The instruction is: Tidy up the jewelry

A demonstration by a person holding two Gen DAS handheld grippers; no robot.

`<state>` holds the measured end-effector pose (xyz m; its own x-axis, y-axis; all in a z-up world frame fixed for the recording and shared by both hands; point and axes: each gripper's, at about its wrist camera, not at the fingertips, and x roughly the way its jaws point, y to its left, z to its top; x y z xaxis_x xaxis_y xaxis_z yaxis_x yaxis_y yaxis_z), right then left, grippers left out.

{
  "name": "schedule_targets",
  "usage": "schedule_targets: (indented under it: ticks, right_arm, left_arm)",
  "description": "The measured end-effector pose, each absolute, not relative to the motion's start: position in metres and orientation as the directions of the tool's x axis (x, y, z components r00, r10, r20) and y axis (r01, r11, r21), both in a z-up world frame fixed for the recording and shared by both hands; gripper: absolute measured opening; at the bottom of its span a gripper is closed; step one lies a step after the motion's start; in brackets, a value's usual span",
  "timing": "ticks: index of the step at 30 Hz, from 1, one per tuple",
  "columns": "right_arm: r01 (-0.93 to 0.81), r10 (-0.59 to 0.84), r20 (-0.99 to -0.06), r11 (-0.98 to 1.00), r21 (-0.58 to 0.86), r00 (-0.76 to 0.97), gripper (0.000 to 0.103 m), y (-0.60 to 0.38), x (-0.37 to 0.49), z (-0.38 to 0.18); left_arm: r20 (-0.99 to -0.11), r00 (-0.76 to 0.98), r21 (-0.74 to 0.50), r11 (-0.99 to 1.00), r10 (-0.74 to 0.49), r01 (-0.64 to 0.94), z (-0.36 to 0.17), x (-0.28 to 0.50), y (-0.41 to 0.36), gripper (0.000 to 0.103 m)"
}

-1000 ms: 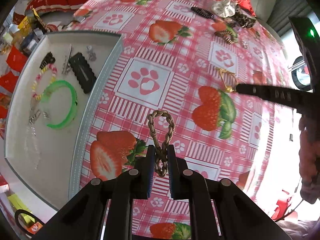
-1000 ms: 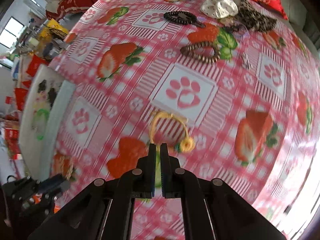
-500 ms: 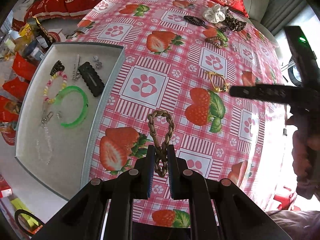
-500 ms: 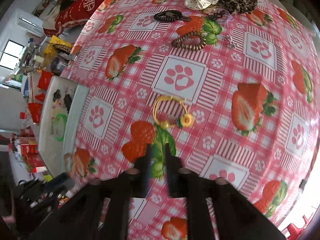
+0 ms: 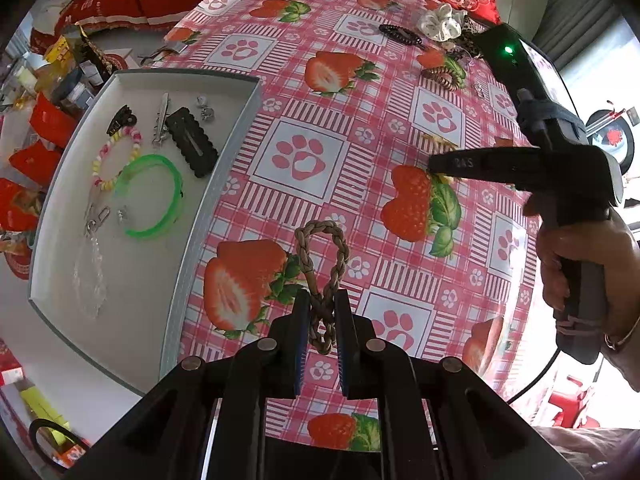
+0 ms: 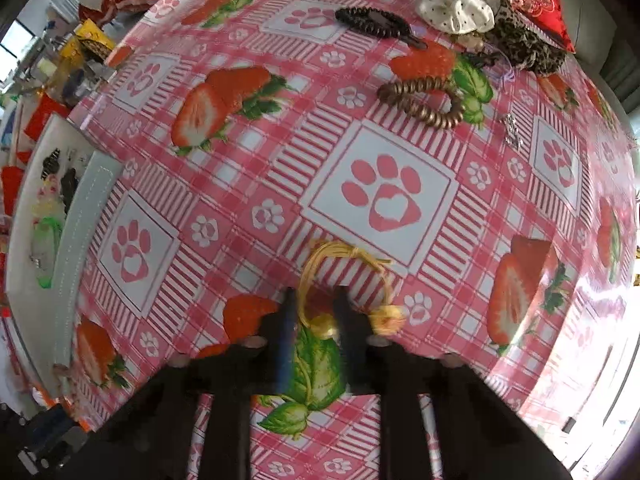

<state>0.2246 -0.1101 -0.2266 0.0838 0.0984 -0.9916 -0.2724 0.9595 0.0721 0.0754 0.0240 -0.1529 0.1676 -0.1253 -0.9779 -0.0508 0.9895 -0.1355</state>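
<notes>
Grey tray (image 5: 208, 208) at your left holds a green bangle (image 5: 178, 188), pastel bead bracelet (image 5: 136, 136), black scalloped clip (image 5: 192, 140), silver clip (image 5: 162, 120) and clear chain (image 5: 90, 276).

Your left gripper (image 5: 322, 312) is clenched on the braided bracelet (image 5: 306, 256), above the strawberry tablecloth (image 6: 384, 184) beside the tray.

Right gripper (image 6: 316, 316) is blurred. Its jaws have just been closing, with a gap showing and the yellow cord bracelet (image 6: 308, 276) between them on the cloth.

Coil hair tie (image 6: 424, 108) and white scrunchie (image 6: 452, 8) lie well beyond.
</notes>
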Motion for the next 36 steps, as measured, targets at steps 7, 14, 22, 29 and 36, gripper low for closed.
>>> schedule_targets:
  ticks: [7, 14, 22, 29, 36]
  right_arm:
    - [-0.205, 0.253, -0.966, 0.950, 0.238, 0.052, 0.004, -0.137, 0.210, -0.204]
    - [-0.164, 0.350, -0.935, 0.927, 0.338, 0.053, 0.003, -0.162, 0.190, -0.171]
    - [-0.145, 0.322, -0.943, 0.940, 0.309, 0.080, 0.009, -0.165, 0.184, -0.167]
    - [-0.205, 0.208, -0.974, 0.961, 0.186, 0.093, 0.049, -0.144, 0.206, -0.200]
    - [-0.224, 0.077, -0.990, 0.973, 0.050, 0.115, 0.015, -0.121, 0.217, -0.223]
  left_arm:
    - [-0.976, 0.184, -0.129, 0.990, -0.118, -0.049, -0.142, 0.075, 0.025, 0.019]
    - [-0.973, 0.198, -0.125, 0.992, -0.117, -0.030, -0.129, 0.075, 0.021, 0.019]
    - [-0.972, 0.212, -0.112, 0.993, -0.105, -0.023, -0.119, 0.070, 0.022, 0.019]
    - [-0.977, 0.188, -0.107, 0.994, -0.099, -0.032, -0.128, 0.066, 0.023, 0.019]
    - [-0.981, 0.164, -0.107, 0.994, -0.100, -0.034, -0.139, 0.063, 0.021, 0.019]
